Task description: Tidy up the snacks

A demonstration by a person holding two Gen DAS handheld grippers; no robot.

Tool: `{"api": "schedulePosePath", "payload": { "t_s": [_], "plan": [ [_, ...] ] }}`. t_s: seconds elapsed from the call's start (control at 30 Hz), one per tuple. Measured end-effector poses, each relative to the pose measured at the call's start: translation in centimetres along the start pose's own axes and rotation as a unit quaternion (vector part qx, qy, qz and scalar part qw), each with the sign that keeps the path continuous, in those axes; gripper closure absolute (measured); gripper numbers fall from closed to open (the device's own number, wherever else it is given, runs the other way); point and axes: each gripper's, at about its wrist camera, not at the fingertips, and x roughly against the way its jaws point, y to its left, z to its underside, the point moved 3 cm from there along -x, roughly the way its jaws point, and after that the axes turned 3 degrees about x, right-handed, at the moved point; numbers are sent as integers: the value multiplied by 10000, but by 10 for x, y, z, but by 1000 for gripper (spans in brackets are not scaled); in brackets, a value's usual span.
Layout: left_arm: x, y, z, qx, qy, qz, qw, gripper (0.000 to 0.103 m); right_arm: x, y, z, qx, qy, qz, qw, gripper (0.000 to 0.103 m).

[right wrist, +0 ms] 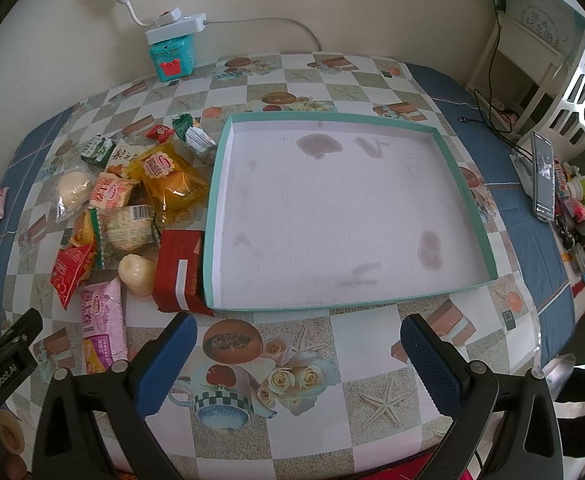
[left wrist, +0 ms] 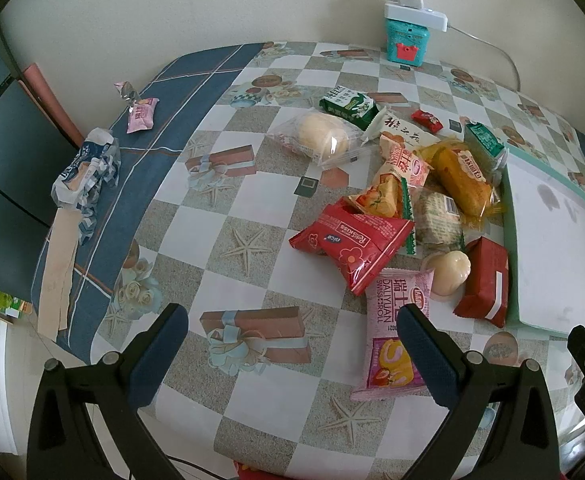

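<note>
Right wrist view has the right gripper (right wrist: pixel 294 364) hovering with fingers spread wide above the checked tablecloth (right wrist: pixel 376 392), the left gripper (left wrist: pixel 292 352) likewise spread, then the shallow teal-rimmed tray (right wrist: pixel 468 200), snack packets (right wrist: pixel 132 216) heaped beside its left wall, and a cream wall (right wrist: pixel 372 0) beyond.

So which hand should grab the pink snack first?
Probably the left gripper: it is open, and the pink snack lies right by its finger. The right gripper faces the tray.
</note>
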Motion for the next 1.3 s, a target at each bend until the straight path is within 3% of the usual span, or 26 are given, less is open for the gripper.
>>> {"api": "schedulePosePath", "payload": {
  "t_s": [1.1,1.3],
  "plan": [
    [0,1,0,65,13,5,10000,0,0,1,0,16,3,-65,10000,0],
    [-12,-5,-2,223,290,220,9991,0,-13,12,-11,186,115,-58,9997,0]
  ]
}}
